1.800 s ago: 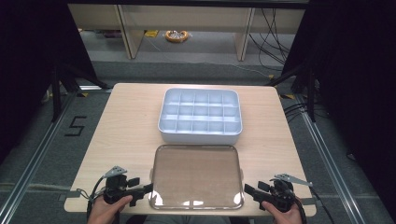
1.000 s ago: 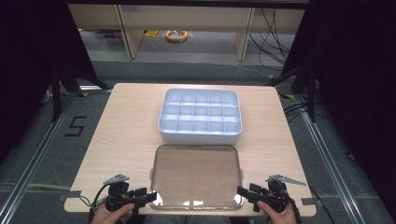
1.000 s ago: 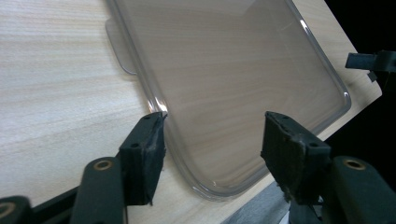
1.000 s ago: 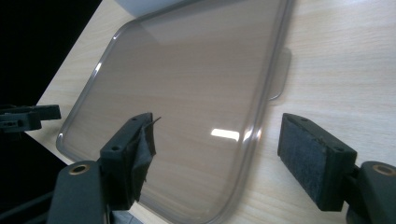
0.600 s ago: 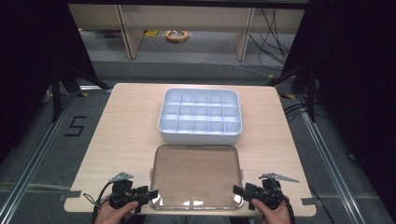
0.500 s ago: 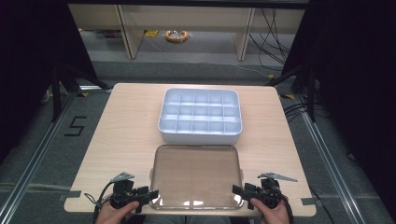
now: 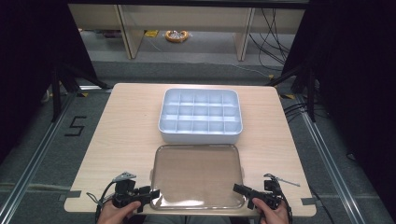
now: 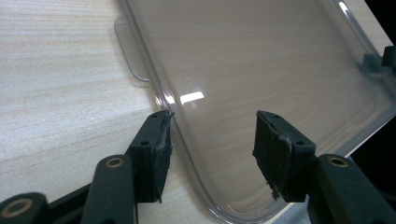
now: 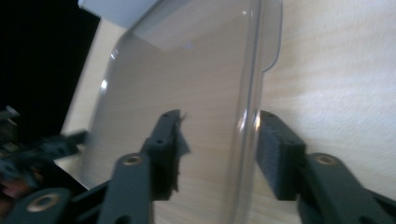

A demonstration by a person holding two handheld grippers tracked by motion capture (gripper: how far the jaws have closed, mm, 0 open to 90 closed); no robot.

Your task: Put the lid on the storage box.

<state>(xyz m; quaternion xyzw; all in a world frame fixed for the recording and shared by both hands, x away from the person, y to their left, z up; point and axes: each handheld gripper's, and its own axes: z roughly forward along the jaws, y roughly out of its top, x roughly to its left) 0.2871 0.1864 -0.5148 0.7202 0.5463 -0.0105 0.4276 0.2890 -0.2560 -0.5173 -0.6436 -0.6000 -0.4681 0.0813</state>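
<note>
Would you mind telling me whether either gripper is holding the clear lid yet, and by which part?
Neither grips it yet. The left gripper and right gripper each straddle a near corner edge of the clear lid, jaws just closing, pads not pressing.

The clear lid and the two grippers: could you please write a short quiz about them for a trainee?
1. True or false: the clear lid sits on the divided box.
2. Which edge of the lid does the left gripper straddle: A) the far edge, B) its left edge, near the front corner?
3. Fill in: the right gripper has the lid's right ____ between its jaws.

Key: 1 false, it lies flat on the table in front of the box. 2 B. 3 rim.
</note>
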